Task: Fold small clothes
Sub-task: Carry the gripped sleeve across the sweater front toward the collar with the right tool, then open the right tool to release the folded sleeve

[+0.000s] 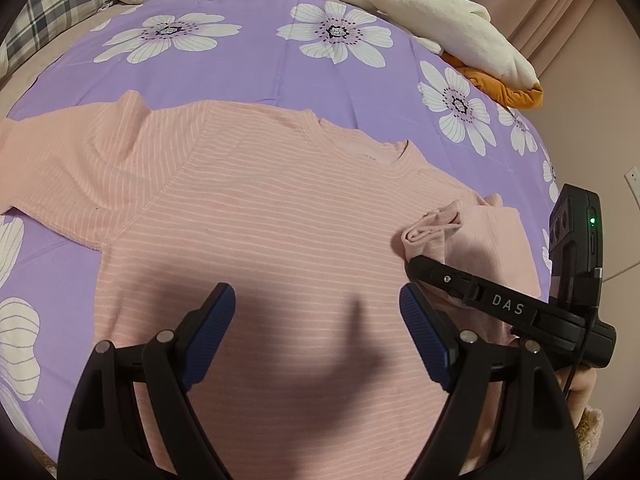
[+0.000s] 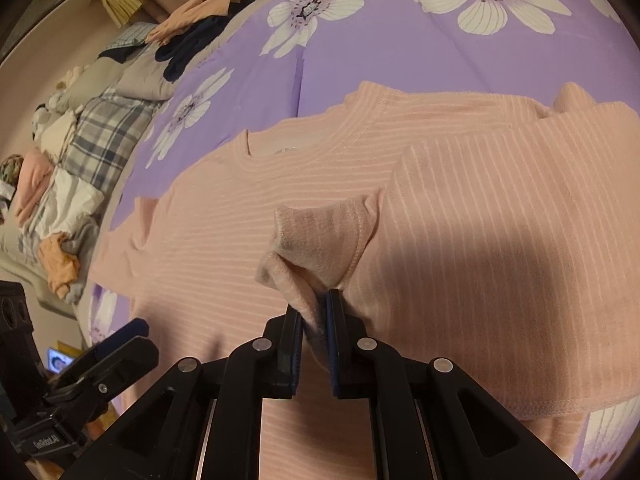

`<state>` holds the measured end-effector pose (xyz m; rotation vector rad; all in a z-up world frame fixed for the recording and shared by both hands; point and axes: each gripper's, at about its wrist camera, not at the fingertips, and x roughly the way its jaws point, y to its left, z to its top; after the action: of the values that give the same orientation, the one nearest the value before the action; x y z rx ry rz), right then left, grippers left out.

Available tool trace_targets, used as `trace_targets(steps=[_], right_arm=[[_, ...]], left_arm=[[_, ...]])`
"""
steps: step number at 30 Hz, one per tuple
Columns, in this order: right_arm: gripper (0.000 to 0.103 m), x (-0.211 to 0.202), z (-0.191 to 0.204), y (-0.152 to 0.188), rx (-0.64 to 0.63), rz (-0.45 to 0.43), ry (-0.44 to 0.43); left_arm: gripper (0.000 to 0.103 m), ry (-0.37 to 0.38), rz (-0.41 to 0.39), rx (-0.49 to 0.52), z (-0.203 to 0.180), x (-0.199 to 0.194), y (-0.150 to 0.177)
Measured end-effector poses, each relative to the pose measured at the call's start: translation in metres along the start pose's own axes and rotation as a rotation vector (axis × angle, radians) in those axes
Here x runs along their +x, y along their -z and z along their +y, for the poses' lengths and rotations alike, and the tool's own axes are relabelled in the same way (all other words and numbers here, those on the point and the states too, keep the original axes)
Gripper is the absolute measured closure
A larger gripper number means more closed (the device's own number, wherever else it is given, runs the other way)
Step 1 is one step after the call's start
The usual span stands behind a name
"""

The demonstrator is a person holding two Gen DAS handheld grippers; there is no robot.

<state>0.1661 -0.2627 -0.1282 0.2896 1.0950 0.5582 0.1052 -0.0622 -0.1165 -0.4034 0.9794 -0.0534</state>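
Observation:
A pink striped long-sleeve shirt lies flat, neckline away from me, on the purple flowered bedsheet. My left gripper hovers open over the shirt's lower body, with nothing between its blue pads. My right gripper is shut on the cuff of one sleeve, which is drawn in over the shirt's body and bunched at the pinch. In the left wrist view the right gripper comes in from the right with that cuff at its tip. The other sleeve lies spread out to the left.
A white plush cloth over orange fabric lies at the sheet's far right edge. Dark and peach clothes are piled beyond the sheet, next to a plaid pillow and more heaped garments. A pink wall stands close on the right.

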Motion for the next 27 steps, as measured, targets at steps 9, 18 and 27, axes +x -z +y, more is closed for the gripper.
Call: trace_targets(steps=[9, 18, 27], right_arm=[[0.085, -0.006, 0.002, -0.004, -0.012, 0.019, 0.016], [0.033, -0.048, -0.002, -0.007, -0.005, -0.114, 0.117], [0.033, -0.087, -0.034, -0.01, 0.099, -0.234, 0.173]], left_arm=[[0.018, 0.007, -0.013, -0.01, 0.0, -0.006, -0.001], [0.018, 0.009, -0.013, -0.018, -0.002, -0.005, -0.003], [0.018, 0.016, 0.002, -0.003, -0.009, 0.001, -0.002]])
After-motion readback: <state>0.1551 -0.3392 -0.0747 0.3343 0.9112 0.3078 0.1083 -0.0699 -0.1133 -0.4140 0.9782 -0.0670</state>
